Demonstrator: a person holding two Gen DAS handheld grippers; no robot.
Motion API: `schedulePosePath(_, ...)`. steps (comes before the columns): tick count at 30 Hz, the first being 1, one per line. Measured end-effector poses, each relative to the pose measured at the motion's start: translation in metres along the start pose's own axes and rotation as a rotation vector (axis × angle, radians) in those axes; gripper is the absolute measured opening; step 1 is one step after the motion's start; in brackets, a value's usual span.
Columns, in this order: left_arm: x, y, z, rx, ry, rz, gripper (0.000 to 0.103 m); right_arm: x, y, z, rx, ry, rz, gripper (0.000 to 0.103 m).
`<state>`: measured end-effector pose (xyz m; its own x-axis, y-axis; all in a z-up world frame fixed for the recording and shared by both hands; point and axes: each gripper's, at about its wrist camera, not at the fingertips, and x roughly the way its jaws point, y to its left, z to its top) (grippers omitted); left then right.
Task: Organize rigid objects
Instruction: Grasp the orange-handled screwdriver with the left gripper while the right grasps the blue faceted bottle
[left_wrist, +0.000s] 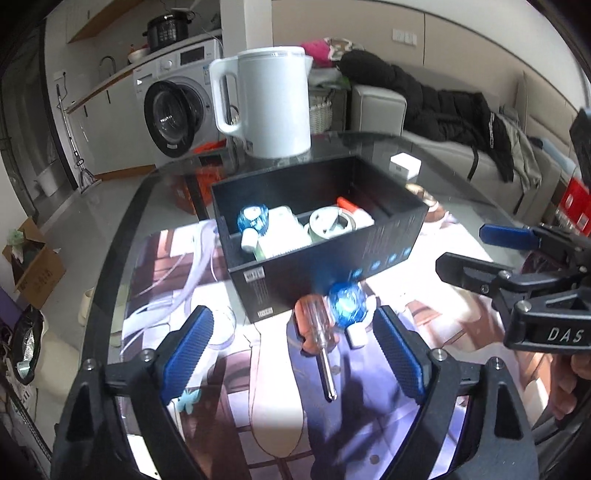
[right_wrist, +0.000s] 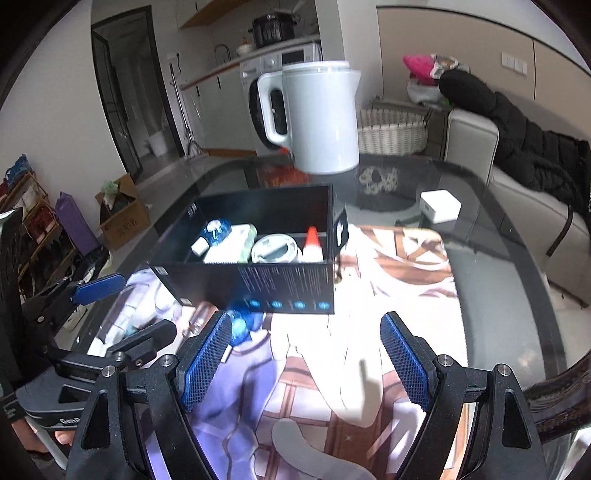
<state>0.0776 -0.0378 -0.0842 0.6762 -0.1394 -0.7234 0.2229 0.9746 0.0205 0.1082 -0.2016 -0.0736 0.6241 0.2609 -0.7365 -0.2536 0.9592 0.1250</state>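
A black open box (left_wrist: 325, 266) stands on the printed mat and holds a blue knob (left_wrist: 253, 220), a white round part (left_wrist: 332, 223), a white piece and an orange-tipped item (left_wrist: 345, 202). In front of it lie a clear orange-handled screwdriver (left_wrist: 317, 332) and a second blue knob (left_wrist: 347, 304). My left gripper (left_wrist: 291, 354) is open, with both lying between its pads, untouched. My right gripper (right_wrist: 304, 362) is open and empty over the mat, in front of the box (right_wrist: 258, 280); the blue knob (right_wrist: 242, 326) sits by its left pad.
A white kettle (left_wrist: 271, 103) stands behind the box on the round glass table (left_wrist: 122, 236). A small white box (right_wrist: 439, 205) sits to the right. A sofa with dark clothes, a washing machine and a wicker basket lie beyond the table.
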Motion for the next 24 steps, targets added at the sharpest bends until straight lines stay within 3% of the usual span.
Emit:
schedulePosePath(5,0.020,-0.001,-0.005,0.014,0.065,-0.011,0.069,0.016,-0.004,-0.006,0.009,0.054,-0.007,0.084)
schedulePosePath(10,0.028,-0.002,-0.001,0.007,0.079,-0.021,0.069,0.023,0.000,-0.007,-0.008,0.072,-0.010,0.084)
schedulePosePath(12,0.033,-0.003,0.000,0.021,0.086,-0.010,0.058,0.024,0.004,-0.007,-0.013,0.078,-0.007,0.084)
schedulePosePath(14,0.038,-0.002,-0.002,0.022,0.112,-0.034,0.035,0.027,0.007,-0.006,-0.021,0.086,-0.009,0.084)
schedulePosePath(16,0.036,-0.001,-0.002,0.027,0.113,-0.064,0.022,0.030,0.011,-0.006,-0.029,0.089,-0.007,0.084)
schedulePosePath(24,0.025,0.019,-0.009,0.020,0.117,-0.036,0.017,0.050,0.034,-0.004,-0.041,0.119,0.022,0.084)
